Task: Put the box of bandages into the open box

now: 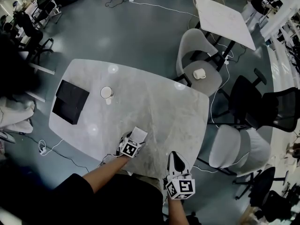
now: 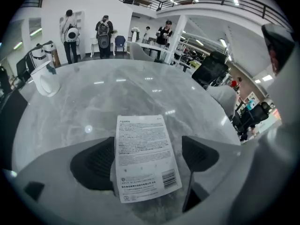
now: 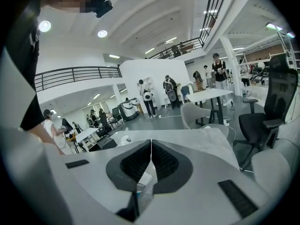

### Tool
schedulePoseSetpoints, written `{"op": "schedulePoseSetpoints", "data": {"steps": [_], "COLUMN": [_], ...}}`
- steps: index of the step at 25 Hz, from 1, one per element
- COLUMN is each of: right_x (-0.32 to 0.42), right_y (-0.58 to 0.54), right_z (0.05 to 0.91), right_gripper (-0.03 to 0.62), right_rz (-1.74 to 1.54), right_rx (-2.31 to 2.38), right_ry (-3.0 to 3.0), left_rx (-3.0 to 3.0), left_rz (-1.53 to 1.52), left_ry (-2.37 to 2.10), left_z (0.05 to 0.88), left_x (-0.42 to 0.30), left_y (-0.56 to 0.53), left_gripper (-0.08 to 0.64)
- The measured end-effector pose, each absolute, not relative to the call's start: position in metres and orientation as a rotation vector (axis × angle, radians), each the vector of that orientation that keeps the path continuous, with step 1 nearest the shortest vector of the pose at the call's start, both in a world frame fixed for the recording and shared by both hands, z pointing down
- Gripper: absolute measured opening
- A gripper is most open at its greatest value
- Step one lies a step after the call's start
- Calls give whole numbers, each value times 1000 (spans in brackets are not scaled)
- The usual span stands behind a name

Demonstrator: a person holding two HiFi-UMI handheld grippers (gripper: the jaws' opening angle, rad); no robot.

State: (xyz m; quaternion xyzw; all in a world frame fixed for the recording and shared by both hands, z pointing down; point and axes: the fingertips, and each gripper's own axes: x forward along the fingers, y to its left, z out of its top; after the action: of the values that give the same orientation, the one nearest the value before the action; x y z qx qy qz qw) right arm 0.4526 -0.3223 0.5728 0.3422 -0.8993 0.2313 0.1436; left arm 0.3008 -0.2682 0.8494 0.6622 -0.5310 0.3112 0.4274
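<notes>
On my marbled desk (image 1: 164,111) stands a white cup (image 1: 107,92); beyond it, a grey chair (image 1: 191,43) beside a white table (image 1: 224,20).

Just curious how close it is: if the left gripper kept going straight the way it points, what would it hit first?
Probably the box of bandages, lying flat between the left gripper's open jaws; its tips would likely meet the marble table beside it. Depth is unclear.

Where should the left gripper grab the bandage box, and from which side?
Probably by its two long edges, coming down from above at the near end. The bandage box lies flat on the table, label up, lengthwise between the open jaws of the left gripper, so its narrow width fits them.
</notes>
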Motion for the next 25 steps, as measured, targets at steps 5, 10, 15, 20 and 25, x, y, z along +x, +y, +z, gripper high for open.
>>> {"op": "schedulePoseSetpoints", "data": {"steps": [5,10,15,20,25], "right_x": [467,468,449,422,381], "right_y": [-330,-322,-307,-295,-277], "right_z": [575,575,580,578,565], "right_gripper": [14,13,14,14,13], "right_rz": [655,674,665,644,647], "right_rx": [1026,1036,945,864,787], "right_ry": [-2572,-2566,-2588,-2617,-2653], "left_rx": [1553,1558,1620,1683,1683], "left_rz": [830,822,826,776,697], "left_ry": [-1363,-1377,-1364,-1399,-1465], "left_z": [872,871,861,835,808], "left_x": [298,297,290,278,246], "left_y": [-262,-261,-255,-240,-217], "left_gripper": [449,445,413,411,411]}}
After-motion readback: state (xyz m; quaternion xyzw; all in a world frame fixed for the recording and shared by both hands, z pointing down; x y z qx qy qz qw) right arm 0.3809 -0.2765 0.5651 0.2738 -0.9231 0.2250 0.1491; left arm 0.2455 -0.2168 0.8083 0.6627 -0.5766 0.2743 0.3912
